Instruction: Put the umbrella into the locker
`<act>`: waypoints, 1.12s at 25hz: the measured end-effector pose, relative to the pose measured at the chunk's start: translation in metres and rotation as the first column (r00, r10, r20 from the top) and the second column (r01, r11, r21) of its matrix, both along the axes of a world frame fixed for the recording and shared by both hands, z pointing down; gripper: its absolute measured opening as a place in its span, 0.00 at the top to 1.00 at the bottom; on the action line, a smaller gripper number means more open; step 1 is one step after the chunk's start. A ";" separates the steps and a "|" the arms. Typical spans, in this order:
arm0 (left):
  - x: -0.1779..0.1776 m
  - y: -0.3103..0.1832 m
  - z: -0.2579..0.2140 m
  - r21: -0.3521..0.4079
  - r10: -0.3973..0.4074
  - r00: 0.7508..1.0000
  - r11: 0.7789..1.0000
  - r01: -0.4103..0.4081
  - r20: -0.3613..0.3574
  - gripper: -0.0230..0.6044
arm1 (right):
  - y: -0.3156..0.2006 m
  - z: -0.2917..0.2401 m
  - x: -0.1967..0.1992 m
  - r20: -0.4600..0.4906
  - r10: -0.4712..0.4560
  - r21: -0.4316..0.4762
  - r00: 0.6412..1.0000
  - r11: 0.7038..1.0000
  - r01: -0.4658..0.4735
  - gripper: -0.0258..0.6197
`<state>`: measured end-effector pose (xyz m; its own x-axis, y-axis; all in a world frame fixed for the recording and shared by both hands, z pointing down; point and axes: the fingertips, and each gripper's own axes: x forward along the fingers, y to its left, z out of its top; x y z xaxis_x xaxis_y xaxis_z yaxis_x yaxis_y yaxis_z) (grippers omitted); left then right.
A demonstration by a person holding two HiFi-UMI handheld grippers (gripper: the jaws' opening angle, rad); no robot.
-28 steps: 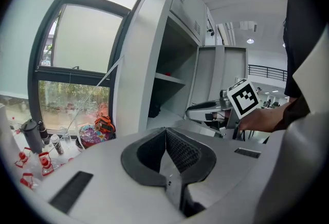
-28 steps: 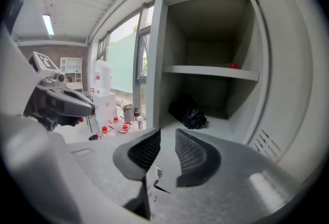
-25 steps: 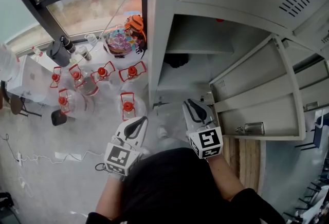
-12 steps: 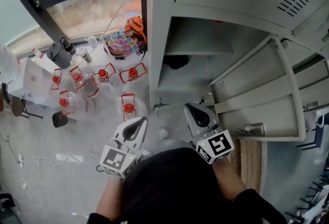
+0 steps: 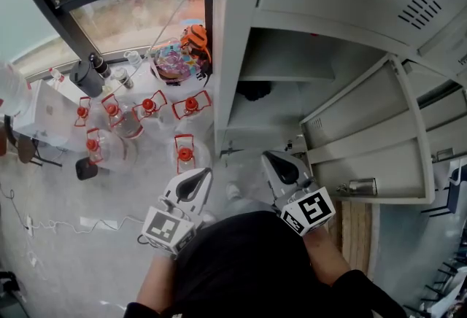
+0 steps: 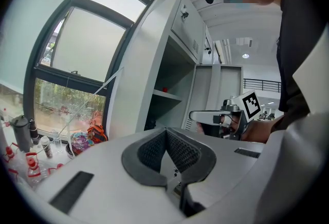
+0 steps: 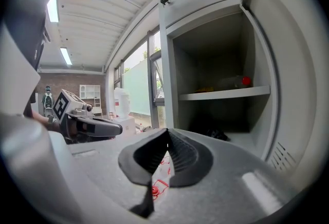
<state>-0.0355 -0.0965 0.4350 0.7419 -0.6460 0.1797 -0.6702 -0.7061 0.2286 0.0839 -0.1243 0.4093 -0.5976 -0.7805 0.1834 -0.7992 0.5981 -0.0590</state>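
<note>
Grey steel locker (image 5: pixel 232 54) stands open from my 12 to 2 o'clock. A dark bundle (image 5: pixel 253 88) lies inside under the shelf (image 5: pixel 288 65), at 12 o'clock from both grippers; I judge it the umbrella, so stowing looks done, with at most the door (image 5: pixel 365 141) at 3 o'clock left to shut. Left gripper (image 5: pixel 197 176) and right gripper (image 5: pixel 274 159) each have fingers pressed together on nothing; the bundle sits in shadow, too small to confirm, and my torso hides the floor at 6 o'clock.

I can't tell what the dark lump (image 7: pixel 215 133) deep inside the locker (image 7: pixel 165 53) is; it's too shadowed.
</note>
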 end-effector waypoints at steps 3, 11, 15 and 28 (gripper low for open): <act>0.001 0.000 -0.005 -0.037 -0.017 1.000 0.999 0.016 -0.024 0.95 | 0.001 0.003 -0.001 0.007 -0.007 -0.011 1.000 1.000 0.007 0.97; -0.005 0.001 0.006 0.018 0.013 1.000 1.000 -0.013 0.003 0.95 | 0.002 0.008 -0.005 0.001 -0.008 -0.026 1.000 1.000 0.008 0.97; -0.005 0.000 0.000 -0.022 -0.012 1.000 1.000 0.012 -0.014 0.95 | 0.002 0.011 -0.005 -0.013 -0.009 -0.023 1.000 1.000 0.009 0.97; -0.009 0.002 0.006 -0.017 -0.003 1.000 1.000 0.003 0.000 0.95 | 0.003 0.018 -0.006 -0.019 0.009 -0.050 1.000 0.999 -0.010 0.97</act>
